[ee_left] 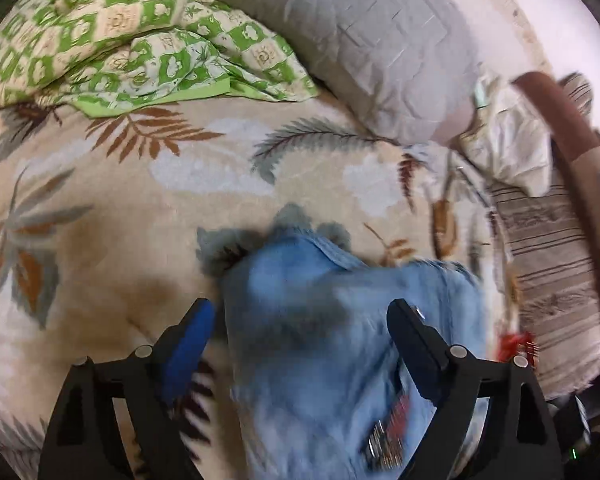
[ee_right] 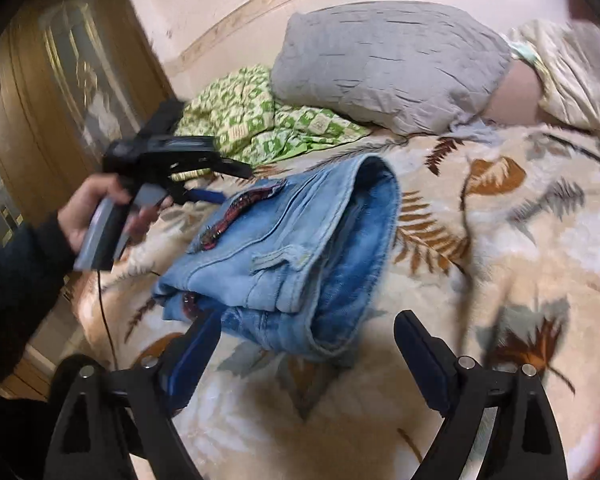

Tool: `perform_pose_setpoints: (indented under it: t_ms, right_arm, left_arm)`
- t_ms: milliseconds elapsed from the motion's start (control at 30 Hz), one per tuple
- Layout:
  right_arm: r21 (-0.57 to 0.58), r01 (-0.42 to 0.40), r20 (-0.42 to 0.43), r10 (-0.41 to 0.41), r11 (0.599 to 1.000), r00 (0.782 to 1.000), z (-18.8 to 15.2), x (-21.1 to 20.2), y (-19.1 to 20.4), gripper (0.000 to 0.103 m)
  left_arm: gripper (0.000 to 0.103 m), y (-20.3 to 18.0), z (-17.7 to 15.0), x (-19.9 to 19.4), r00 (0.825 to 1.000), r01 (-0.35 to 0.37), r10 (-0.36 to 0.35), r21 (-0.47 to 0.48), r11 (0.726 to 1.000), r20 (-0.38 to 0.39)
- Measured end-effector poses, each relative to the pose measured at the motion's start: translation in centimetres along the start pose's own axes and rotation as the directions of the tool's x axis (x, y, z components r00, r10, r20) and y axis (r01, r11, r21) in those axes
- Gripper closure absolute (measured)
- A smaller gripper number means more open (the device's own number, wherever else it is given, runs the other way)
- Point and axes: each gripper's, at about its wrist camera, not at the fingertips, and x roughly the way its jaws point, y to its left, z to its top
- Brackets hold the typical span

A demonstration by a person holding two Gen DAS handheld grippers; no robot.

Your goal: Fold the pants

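The light-blue denim pants point(ee_right: 292, 256) lie folded into a thick bundle on the cream fleece blanket with brown and grey leaves point(ee_right: 500, 248), on the bed, in front of the grey quilted pillow point(ee_right: 388, 68) and beside the green checked quilt point(ee_right: 260, 124).

The right gripper point(ee_right: 306, 340) has its fingers wide apart, with nothing between them. The near corner of the bundle is just ahead of it, a little toward its left finger. From there, the long axis of the bundle runs away toward the pillow.

The left gripper point(ee_left: 300, 324) hovers directly above the denim, also with fingers apart and not pressing the cloth; the picture is blurred. I judge the left one is nearer. The fold looks almost complete.
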Motion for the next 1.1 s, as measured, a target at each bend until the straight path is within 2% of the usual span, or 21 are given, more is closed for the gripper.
perform_pose_setpoints:
  t_ms: [100,167,200,267,333,500,600,700,733,767,800,833,867,933,967,1100]
  right_arm:
    - [0.113,-0.043,-0.016,0.045,0.993,0.999,-0.2,-0.4,-2.0,0.013]
    - [0.266,-0.121,-0.031,0.134,0.956,0.99,-0.3,0.2,-4.0,0.012]
    - [0.347,-0.165,-0.028,0.186,0.923,0.982,-0.3,0.6,-4.9,0.012]
    - [0.499,-0.252,-0.003,0.292,0.829,0.956,-0.1,1.9,-6.6,0.011]
    - [0.555,-0.291,0.004,0.347,0.779,0.938,0.3,3.2,-7.2,0.008]
    - [0.614,-0.222,-0.087,0.344,0.758,0.935,1.2,7.4,-7.4,0.007]
    - [0.634,-0.175,-0.142,0.335,0.754,0.931,1.1,9.9,-7.5,0.007]
    - [0.615,-0.189,-0.13,0.334,0.766,0.934,1.7,10.9,-6.7,0.006]
    - [0.606,-0.198,-0.126,0.339,0.771,0.932,1.9,11.2,-6.4,0.009]
    - [0.591,-0.195,-0.134,0.334,0.783,0.933,2.0,11.6,-5.8,0.022]
    - [0.576,-0.189,-0.145,0.327,0.795,0.934,2.1,11.9,-5.3,0.031]
    - [0.548,-0.165,-0.166,0.3,0.82,0.939,2.1,12.1,-4.7,0.041]
    - [0.52,-0.137,-0.179,0.265,0.843,0.947,2.2,12.1,-4.2,0.046]
    - [0.499,-0.144,-0.165,0.256,0.855,0.953,2.5,11.6,-3.8,0.054]
    - [0.494,-0.138,-0.164,0.248,0.858,0.955,2.6,11.3,-3.7,0.058]
    - [0.418,-0.149,-0.136,0.224,0.896,0.965,3.8,9.1,-1.9,0.061]
  left_arm:
    - [0.007,0.7,-1.8,-1.4,0.999,0.043,-0.043,-0.016,0.999,0.017]
    - [0.006,1.4,-3.3,-1.7,0.995,0.102,-0.101,-0.037,0.994,0.01]
    - [0.006,1.8,-4.0,-1.5,0.991,0.131,-0.131,-0.046,0.99,-0.006]
    - [0.006,2.5,-5.1,-0.9,0.986,0.16,-0.162,-0.065,0.985,-0.028]
    - [0.005,3.2,-6.2,-0.3,0.985,0.159,-0.163,-0.086,0.984,-0.048]
    - [0.002,4.2,-8.4,1.5,0.97,0.216,-0.229,-0.145,0.966,-0.085]
    - [0.0,3.8,-8.7,1.7,0.968,0.234,-0.243,-0.136,0.963,-0.058]
    - [0.0,3.9,-9.0,1.9,0.961,0.263,-0.273,-0.167,0.95,-0.039]
    - [0.001,3.7,-9.0,1.9,0.957,0.277,-0.288,-0.167,0.946,-0.04]
    - [0.007,3.2,-9.1,2.0,0.952,0.289,-0.3,-0.147,0.946,-0.056]
    - [0.033,2.5,-9.1,2.1,0.951,0.292,-0.301,-0.115,0.95,-0.073]
    - [0.044,2.1,-9.1,1.9,0.95,0.297,-0.304,-0.092,0.951,-0.074]
    - [0.049,1.6,-9.1,1.4,0.954,0.29,-0.294,-0.065,0.955,-0.064]
    - [0.07,0.6,-8.8,0.4,0.957,0.283,-0.283,-0.01,0.959,-0.062]
    - [0.076,0.3,-8.7,-0.1,0.963,0.265,-0.264,0.004,0.964,-0.057]
    - [0.078,-1.4,-8.6,-3.5,0.961,0.274,-0.276,0.101,0.957,0.006]
